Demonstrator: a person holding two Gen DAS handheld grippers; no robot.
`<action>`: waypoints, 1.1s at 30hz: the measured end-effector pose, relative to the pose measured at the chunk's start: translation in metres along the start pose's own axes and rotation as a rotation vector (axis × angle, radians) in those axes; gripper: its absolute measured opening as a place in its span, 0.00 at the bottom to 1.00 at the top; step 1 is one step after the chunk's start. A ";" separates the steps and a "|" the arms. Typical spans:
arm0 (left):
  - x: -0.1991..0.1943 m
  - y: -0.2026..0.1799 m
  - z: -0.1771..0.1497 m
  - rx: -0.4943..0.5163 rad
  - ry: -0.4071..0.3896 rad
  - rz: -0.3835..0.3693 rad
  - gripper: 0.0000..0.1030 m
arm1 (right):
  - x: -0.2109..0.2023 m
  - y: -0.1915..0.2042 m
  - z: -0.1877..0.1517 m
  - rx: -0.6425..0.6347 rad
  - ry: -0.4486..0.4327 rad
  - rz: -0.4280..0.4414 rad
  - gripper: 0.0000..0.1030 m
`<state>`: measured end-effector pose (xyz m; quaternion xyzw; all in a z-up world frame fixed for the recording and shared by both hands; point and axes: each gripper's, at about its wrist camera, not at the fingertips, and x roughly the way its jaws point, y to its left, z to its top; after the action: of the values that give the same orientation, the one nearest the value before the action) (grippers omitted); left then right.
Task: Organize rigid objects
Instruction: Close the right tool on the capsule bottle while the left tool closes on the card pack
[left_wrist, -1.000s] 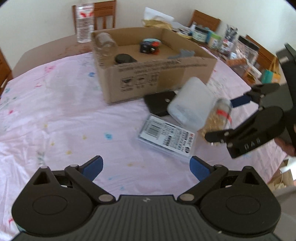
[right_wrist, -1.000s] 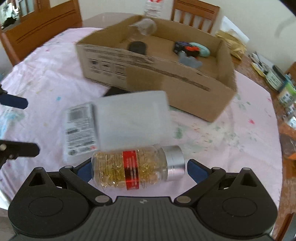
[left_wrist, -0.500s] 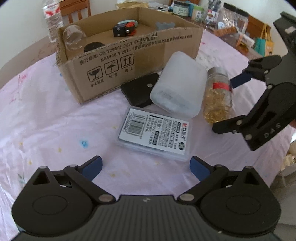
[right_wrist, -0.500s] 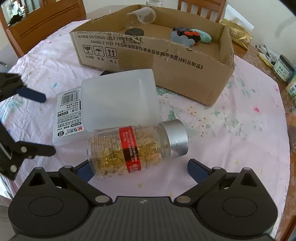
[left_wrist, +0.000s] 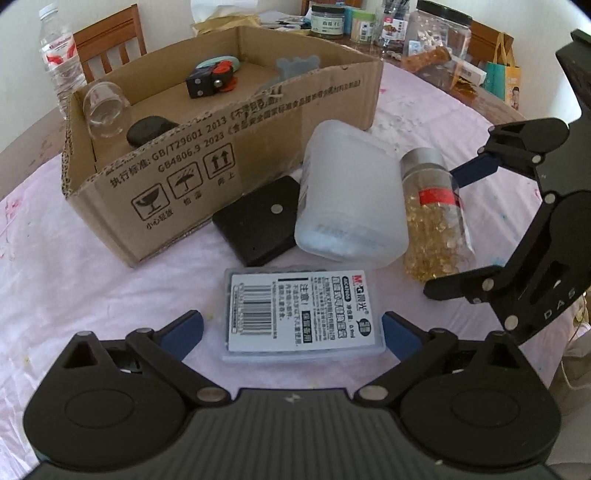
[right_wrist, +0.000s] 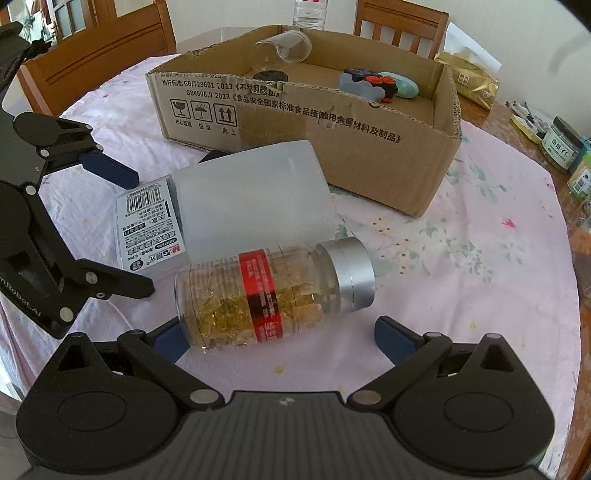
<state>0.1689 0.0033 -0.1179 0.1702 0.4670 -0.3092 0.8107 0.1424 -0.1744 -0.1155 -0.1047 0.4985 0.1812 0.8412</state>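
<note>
A: Left wrist view first, and we see our left gripper (left_wrist: 291, 334) spread wide over the labelled flat case (left_wrist: 301, 315), which lies on the worktop (left_wrist: 92, 288) between the two blue pads without either one touching it.

B: On the right wrist view we've got our right gripper (right_wrist: 282, 338) just as wide open, nothing clamped. The capsule bottle (right_wrist: 273, 291) lies on its side between the fingers, silver cap pointing right, its base just against the left pad.

A: Between case and bottle lies the frosted plastic container (left_wrist: 351, 192), touching the bottle along one side. A black square block (left_wrist: 260, 221) lies partly tucked under it.

B: And behind them all is the cardboard box (right_wrist: 314, 122), holding a clear jar (right_wrist: 284, 48) on its side, a black lid (left_wrist: 149, 129) and a few small pieces.
</note>
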 end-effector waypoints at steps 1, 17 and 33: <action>0.000 0.000 0.001 -0.007 -0.001 0.003 0.96 | 0.000 0.000 0.000 -0.001 -0.001 0.000 1.00; 0.000 -0.002 0.001 -0.155 -0.043 0.042 0.91 | 0.000 0.000 0.000 0.000 -0.005 -0.002 1.00; -0.027 0.012 -0.036 -0.344 -0.017 0.164 0.87 | -0.005 -0.001 -0.004 -0.026 -0.019 0.015 1.00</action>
<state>0.1435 0.0417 -0.1132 0.0642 0.4907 -0.1591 0.8543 0.1371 -0.1773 -0.1137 -0.1102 0.4889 0.1950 0.8431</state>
